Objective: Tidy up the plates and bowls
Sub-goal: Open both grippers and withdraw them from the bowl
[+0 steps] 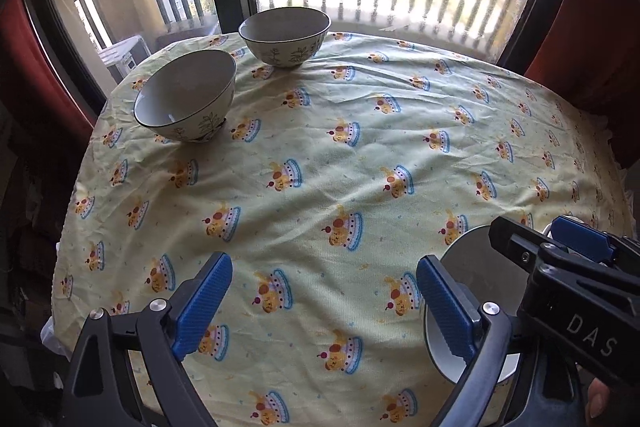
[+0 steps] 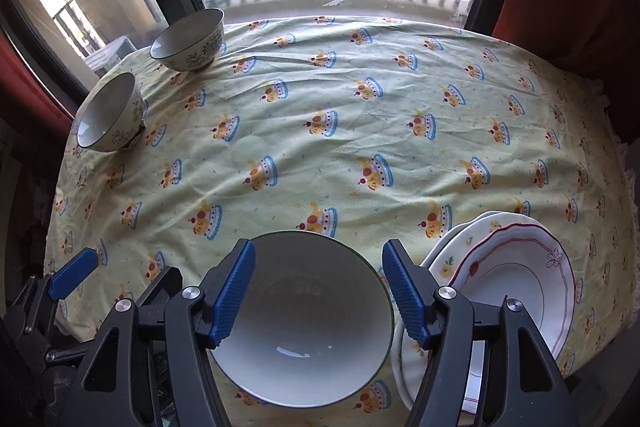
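1. Right gripper [image 2: 318, 297]: jaws spread wide, standing either side of the large white bowl [image 2: 304, 323], one blue pad over each flank of its rim. Whether the pads touch the rim cannot be told; nothing is pinched. Judged a straddling pose, set for closing on the bowl or just after letting it go.
2. Left gripper [image 1: 324, 311]: jaws spread, empty, with only the tablecloth [image 1: 320, 155] between them. Judged idle, held low and clear of the crockery.
3. Large white bowl: upright, green-edged rim, directly between the right jaws, near the table's front edge.
4. Plate stack [image 2: 516, 279]: a red-trimmed plate atop a floral plate, just beside the right jaw's outer side. The stack's lower edge is hidden behind the jaw arm. Judged already gathered.
5. Near patterned bowl [image 1: 186, 97] and far patterned bowl [image 1: 286, 37]: upright, well ahead of both jaw pairs and to their left, close together but apart, by the window side. Judged still to be collected.
6. Obstructions: cloth between jaws and patterned bowls is bare, though wrinkled. The plate stack crowds the right jaw's outer side, a risk of knocking when opening wider.
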Demonstrator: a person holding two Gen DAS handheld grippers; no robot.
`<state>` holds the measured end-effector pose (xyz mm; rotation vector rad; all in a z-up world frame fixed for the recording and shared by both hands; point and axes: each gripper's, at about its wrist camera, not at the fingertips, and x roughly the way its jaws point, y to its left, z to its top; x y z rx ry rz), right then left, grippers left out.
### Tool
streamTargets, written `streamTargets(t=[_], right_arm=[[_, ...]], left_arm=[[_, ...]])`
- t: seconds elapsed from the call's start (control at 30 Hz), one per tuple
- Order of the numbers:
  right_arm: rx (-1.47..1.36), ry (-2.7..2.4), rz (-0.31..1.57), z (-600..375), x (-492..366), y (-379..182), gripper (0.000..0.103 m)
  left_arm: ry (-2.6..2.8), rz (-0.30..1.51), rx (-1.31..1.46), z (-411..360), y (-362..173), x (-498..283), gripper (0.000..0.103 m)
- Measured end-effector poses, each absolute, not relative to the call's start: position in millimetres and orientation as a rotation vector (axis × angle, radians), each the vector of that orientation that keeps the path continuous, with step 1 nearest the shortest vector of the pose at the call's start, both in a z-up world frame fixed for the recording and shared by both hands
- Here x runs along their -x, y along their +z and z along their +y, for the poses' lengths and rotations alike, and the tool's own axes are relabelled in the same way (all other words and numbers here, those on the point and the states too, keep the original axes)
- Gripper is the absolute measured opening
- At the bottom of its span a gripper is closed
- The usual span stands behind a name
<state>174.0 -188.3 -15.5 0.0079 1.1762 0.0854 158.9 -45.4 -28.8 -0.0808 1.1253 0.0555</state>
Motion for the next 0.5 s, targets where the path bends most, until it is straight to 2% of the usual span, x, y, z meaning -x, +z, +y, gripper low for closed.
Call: streamTargets(t=[0.5], right_arm=[[0.007, 0.01, 1.104, -88.9, -197.7, -7.5, 0.071]], left_arm=[[-0.015, 1.105, 0.039, 49.2, -27.5, -195.7, 0.092]])
